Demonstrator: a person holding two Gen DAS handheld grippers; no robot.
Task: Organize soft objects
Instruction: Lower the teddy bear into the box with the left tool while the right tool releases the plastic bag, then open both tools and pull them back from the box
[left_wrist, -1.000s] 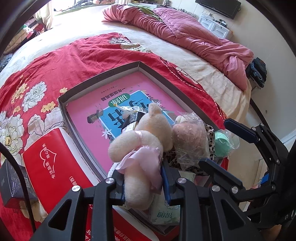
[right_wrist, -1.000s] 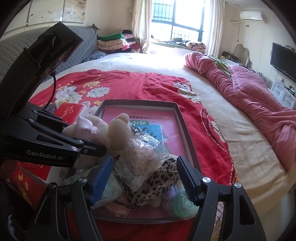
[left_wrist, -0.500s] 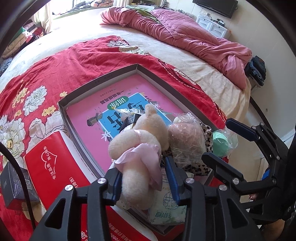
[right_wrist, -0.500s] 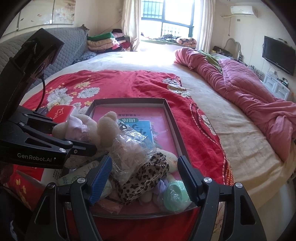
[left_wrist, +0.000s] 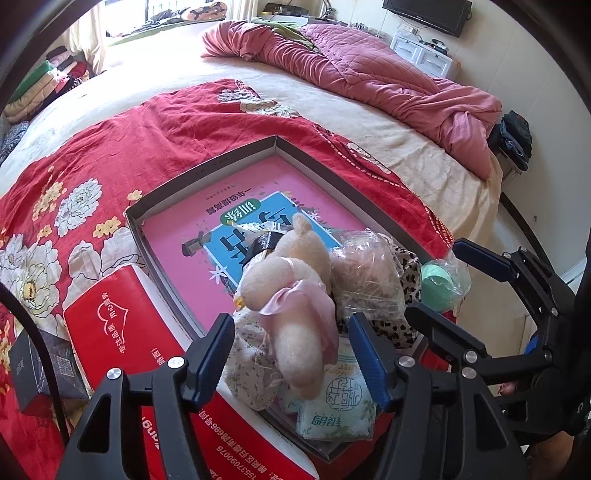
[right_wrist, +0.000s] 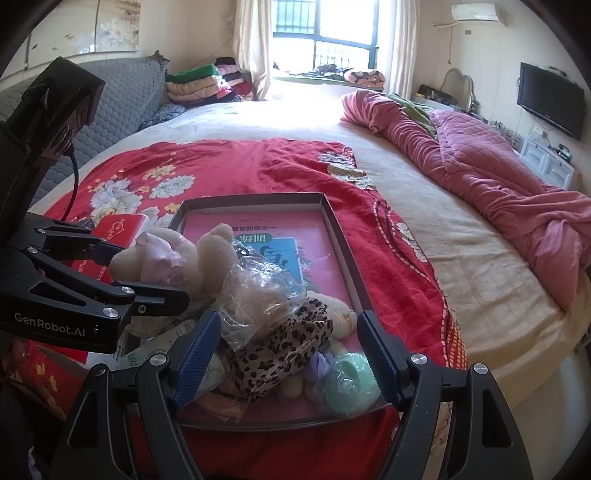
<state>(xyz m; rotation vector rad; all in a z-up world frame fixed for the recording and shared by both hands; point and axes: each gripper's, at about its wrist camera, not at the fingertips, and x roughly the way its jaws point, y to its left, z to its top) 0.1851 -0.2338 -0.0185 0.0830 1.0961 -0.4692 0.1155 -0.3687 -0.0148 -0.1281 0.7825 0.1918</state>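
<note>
Our left gripper (left_wrist: 291, 354) has just been opening; its blue pads now stand clear either side of the cream plush bear in a pink dress (left_wrist: 295, 295), which lies on the soft pile at the near end of the shallow grey cardboard tray (left_wrist: 207, 170), long axis running straight away from us. Our right gripper (right_wrist: 288, 354) hangs spread above the leopard-print pouch (right_wrist: 284, 343).

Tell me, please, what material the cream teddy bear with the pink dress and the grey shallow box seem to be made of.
Cream teddy bear with the pink dress: likely plush fabric, fuzzy matte pile; the dress looks satin-like, slightly shiny. Grey shallow box: probably cardboard, thin, matte walls with sharp folded corners.
</note>
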